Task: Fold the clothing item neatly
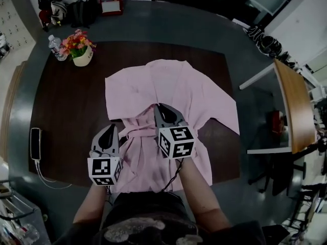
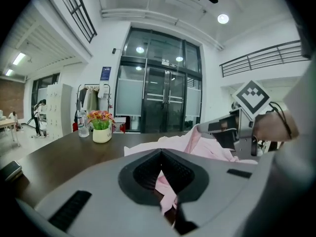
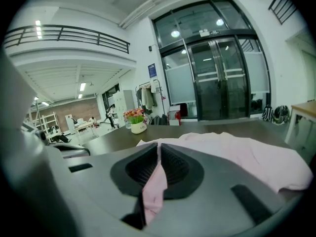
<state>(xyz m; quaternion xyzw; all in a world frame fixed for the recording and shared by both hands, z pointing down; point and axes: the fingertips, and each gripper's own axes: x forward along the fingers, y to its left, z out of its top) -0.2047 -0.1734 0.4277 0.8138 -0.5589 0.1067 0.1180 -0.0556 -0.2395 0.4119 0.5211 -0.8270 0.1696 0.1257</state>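
Only my head view takes in the whole pink garment (image 1: 173, 91) spread on the dark table (image 1: 66, 101), with a phone (image 1: 34, 143) near the table's left edge. My two gripper views show what it hides: my left gripper (image 2: 160, 163) and my right gripper (image 3: 158, 156) are each clamped on a fold of pink cloth. Both grip the garment's near part, the right one further in toward its middle, and at the far left corner a white pot (image 1: 83, 59) holds flowers (image 1: 76, 40), a water bottle (image 1: 55, 47) just beside it.
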